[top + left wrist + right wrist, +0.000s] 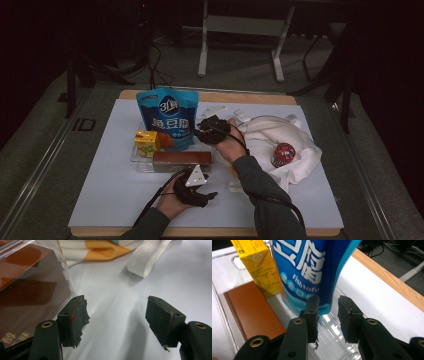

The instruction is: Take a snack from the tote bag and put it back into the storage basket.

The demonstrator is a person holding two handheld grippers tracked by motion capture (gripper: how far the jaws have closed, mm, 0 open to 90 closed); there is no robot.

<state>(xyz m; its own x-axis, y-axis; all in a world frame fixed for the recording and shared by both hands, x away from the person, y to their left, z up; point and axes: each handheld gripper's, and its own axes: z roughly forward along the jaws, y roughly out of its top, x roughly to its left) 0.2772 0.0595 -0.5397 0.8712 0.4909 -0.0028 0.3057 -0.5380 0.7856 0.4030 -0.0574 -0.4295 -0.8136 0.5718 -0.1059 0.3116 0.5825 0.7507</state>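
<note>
You are sitting in what is looking like a lab or recording studio rather than a home. The desk (100,185), a white sheet over a wooden board, is standing on grey carpet with black curtains (35,45) hanging all around it. Cables (157,70) are trailing across the floor, and the legs of a grey metal stand (240,45) are rising behind the desk.

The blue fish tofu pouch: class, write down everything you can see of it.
The blue fish tofu pouch is glossy plastic with white lettering, standing upright in the clear tray beside the yellow drink carton. Its lower corner hangs between the right gripper's jaws; the left jaw is against it, the right jaw apart.
</note>
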